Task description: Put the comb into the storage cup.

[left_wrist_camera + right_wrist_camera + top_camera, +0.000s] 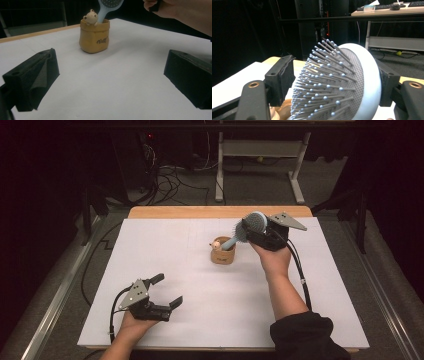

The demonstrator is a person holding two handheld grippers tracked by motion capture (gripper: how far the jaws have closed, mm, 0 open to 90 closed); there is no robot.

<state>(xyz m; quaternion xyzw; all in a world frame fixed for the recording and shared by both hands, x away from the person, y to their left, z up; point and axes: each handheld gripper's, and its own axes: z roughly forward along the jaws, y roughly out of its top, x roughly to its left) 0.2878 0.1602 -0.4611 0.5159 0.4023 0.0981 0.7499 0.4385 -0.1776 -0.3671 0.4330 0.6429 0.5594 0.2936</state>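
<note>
Hairbrush (352, 82) head between right gripper (332, 82) jaws, seemingly loose.

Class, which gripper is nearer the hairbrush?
Right. The right gripper has its jaws around the hairbrush head; the left gripper rests far off near the table's front edge.

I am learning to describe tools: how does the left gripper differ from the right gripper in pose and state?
The left gripper rests low near the table's front edge, while the right gripper is raised beside the holder. The left gripper's jaws stand open around nothing; the right gripper's jaws flank the hairbrush head. Both are black and hand-held.
</note>
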